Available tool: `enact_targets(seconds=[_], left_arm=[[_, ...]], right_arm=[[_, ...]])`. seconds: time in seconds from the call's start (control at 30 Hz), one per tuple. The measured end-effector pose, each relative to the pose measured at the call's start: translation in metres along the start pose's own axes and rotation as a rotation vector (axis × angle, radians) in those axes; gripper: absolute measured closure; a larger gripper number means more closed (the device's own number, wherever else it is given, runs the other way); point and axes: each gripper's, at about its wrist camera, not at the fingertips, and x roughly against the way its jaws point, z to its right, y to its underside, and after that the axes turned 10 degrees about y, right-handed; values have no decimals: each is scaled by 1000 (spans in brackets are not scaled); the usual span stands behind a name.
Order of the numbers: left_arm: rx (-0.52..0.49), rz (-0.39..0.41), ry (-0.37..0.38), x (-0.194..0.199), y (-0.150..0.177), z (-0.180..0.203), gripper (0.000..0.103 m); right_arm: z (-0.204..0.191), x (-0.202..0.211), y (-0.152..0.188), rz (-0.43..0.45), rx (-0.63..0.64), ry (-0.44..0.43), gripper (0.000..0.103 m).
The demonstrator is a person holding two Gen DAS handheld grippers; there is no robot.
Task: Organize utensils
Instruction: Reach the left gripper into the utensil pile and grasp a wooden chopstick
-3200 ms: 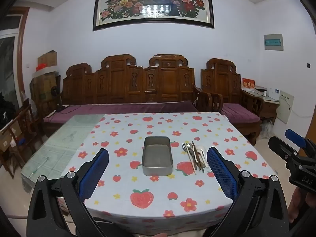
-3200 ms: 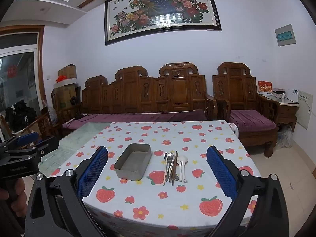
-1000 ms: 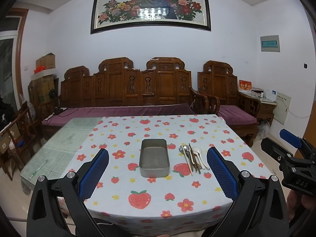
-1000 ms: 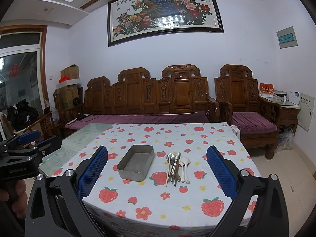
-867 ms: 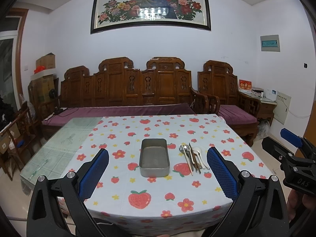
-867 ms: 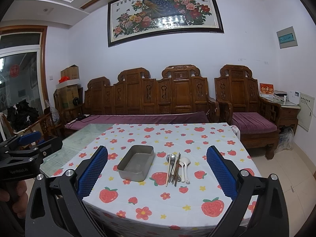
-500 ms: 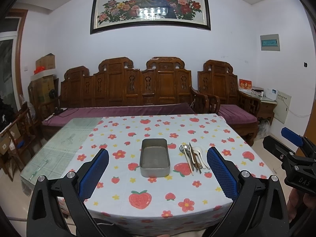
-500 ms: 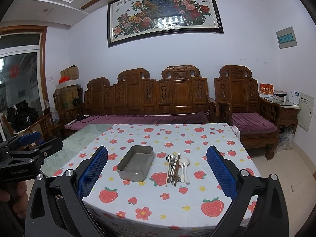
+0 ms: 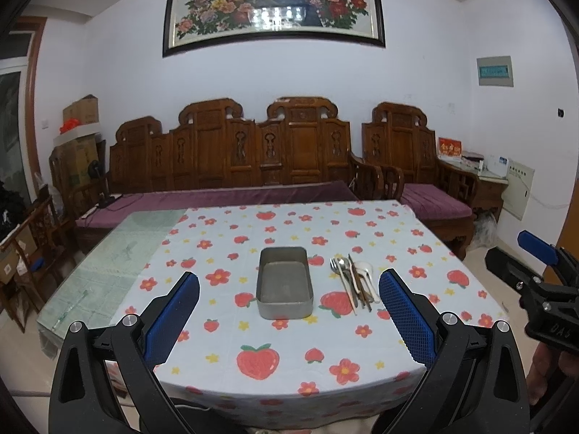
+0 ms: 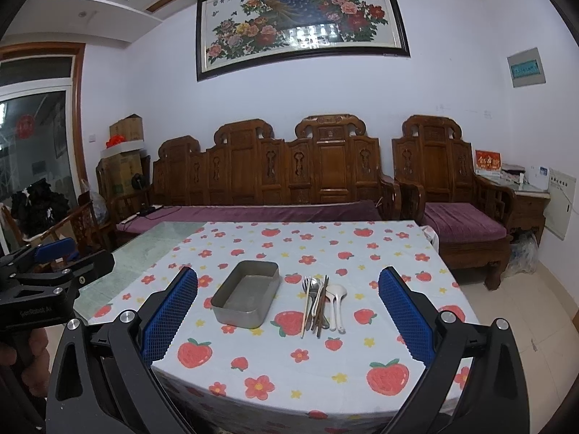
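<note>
Since the earlier views almost nothing has altered: both claws have only drifted slightly, and no utensil has been moved, so the sorting has not begun. The left gripper (image 9: 288,305) and right gripper (image 10: 288,305) both stand wide apart, holding nothing, short of the table (image 9: 362,369). The utensils (image 10: 321,303) lie bundled just beside the metal tray (image 10: 247,298), at its 3 o'clock. Their long axis runs 12 to 6, bowls and tines toward 12.

Metal tin (image 9: 284,284) and utensils (image 9: 353,282) slightly farther off, both views seemingly drawn back
</note>
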Motion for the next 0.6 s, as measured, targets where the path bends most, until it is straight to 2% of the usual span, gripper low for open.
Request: enact_targets(seconds=[0.33, 0.6], left_arm=[[15, -85, 43, -54, 20, -18, 7], [4, -157, 79, -112, 17, -26, 7]], right_arm=[[20, -50, 12, -46, -5, -12, 3], [34, -106, 20, -87, 6, -30, 17]])
